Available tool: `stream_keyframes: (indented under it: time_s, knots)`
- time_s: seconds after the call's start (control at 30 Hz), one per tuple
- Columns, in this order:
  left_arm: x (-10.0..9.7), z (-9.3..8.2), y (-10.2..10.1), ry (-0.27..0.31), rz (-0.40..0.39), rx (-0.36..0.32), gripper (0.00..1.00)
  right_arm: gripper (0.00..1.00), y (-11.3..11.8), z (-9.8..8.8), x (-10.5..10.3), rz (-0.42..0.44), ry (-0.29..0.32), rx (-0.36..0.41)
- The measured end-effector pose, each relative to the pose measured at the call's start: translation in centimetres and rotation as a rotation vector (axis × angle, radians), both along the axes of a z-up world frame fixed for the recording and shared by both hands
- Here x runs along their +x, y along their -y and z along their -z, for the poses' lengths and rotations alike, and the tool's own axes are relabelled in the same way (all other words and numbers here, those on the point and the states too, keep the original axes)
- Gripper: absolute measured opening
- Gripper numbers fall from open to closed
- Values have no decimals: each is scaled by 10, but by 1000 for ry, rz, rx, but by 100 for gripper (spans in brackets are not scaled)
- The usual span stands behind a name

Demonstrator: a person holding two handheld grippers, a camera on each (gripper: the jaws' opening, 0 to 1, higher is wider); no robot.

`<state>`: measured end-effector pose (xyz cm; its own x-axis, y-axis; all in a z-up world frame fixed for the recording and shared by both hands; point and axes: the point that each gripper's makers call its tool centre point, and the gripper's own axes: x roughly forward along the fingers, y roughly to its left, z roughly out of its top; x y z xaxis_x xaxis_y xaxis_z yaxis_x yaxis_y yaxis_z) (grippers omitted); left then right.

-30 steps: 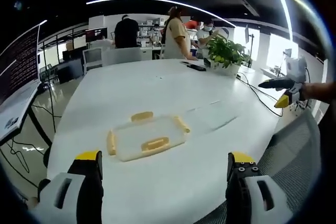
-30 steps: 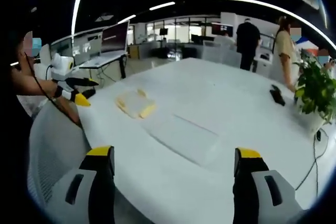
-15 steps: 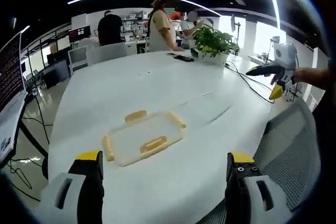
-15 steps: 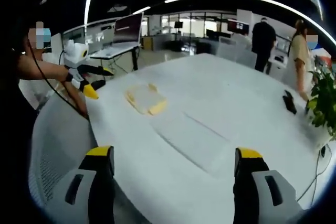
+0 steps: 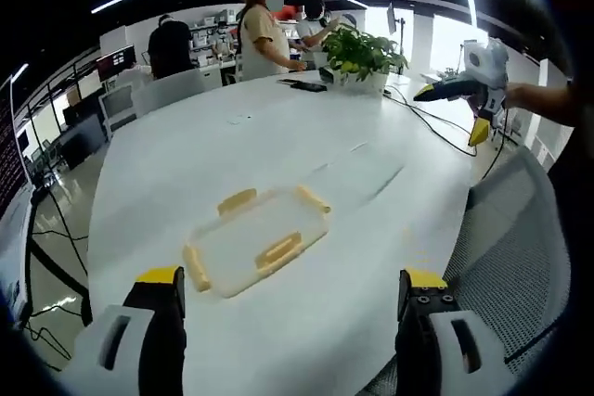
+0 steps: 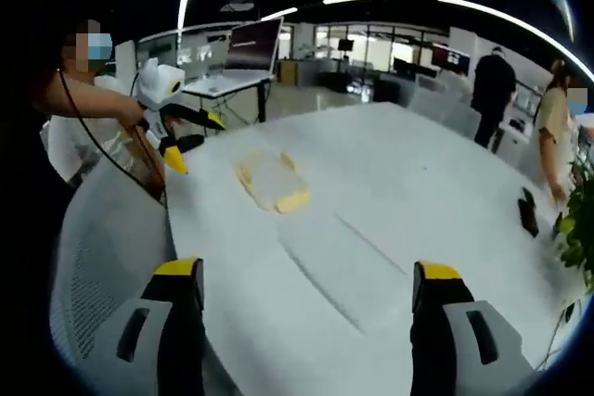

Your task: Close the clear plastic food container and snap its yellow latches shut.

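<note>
The clear food container (image 5: pixel 257 240) lies flat on the white table (image 5: pixel 278 136), nearer the left gripper (image 5: pixel 288 340) than the right gripper (image 6: pixel 306 340). Both grippers' jaws stand wide apart, empty. Pressing one yellow latch (image 5: pixel 278 250) unbraced could skid the light container across the table.

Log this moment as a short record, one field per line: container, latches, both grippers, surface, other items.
container: clear plastic food container, flat on the table, untouched
latches: yellow latches on all four sides
left gripper: open, short of the container
right gripper: open, over the table, far from the container
surface: white table
other items: potted plant, grey mesh chair
</note>
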<state>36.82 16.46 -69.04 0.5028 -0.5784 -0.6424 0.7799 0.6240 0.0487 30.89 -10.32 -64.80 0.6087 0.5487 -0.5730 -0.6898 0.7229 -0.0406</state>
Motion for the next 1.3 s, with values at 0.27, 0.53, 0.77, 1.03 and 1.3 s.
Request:
stream_keyframes:
  time_s: [0.27,0.53,0.77,1.03,1.3]
  knots:
    - [9,-1,-5,-15,57,47,91,89,-13,5,11,-89,-15,-40]
    - [21,-4,-12,-25,111,98,89,88,-23,11,19,-155,-36,-69]
    - [31,-3,-17,-34,159,138,84,84,-26,16,31,-201,-38,-94]
    - [36,3,-17,-57,239,186,75,78,-37,17,46,-265,-16,-102]
    - [48,11,-21,-76,293,240,73,75,-50,21,56,-309,-20,-107]
